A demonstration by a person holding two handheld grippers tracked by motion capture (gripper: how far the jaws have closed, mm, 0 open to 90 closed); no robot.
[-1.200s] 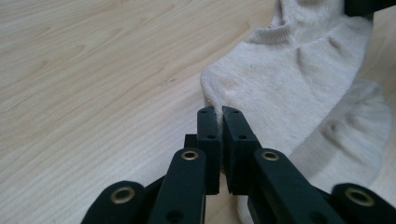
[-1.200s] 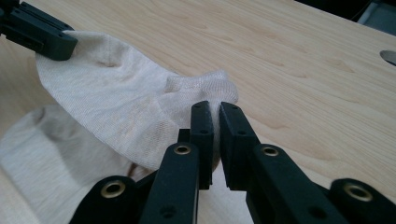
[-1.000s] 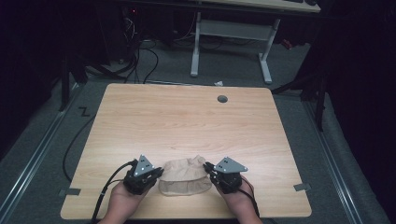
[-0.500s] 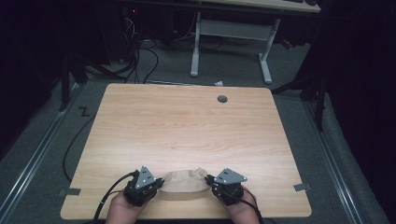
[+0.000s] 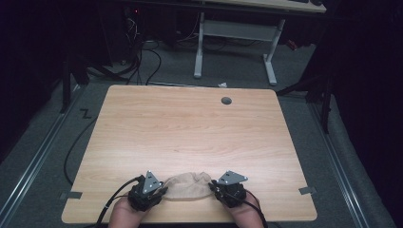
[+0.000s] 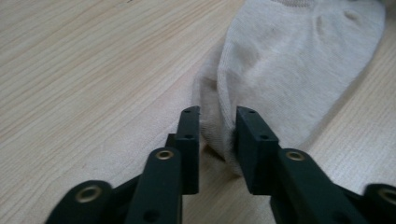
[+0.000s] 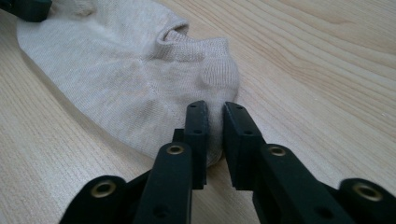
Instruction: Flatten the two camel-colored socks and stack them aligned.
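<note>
Beige sock [image 5: 186,186] flat on table [image 5: 190,128] near edge. My L gripper [image 6: 217,128] & R gripper [image 7: 215,122] at its ends, jaws just opening, part open, fabric between, grip loose.

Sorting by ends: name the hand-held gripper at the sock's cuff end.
The right hand-held gripper: the sock's ribbed cuff sits between its jaws, the toe between the left one's. Both pairs have just been opening.
</note>
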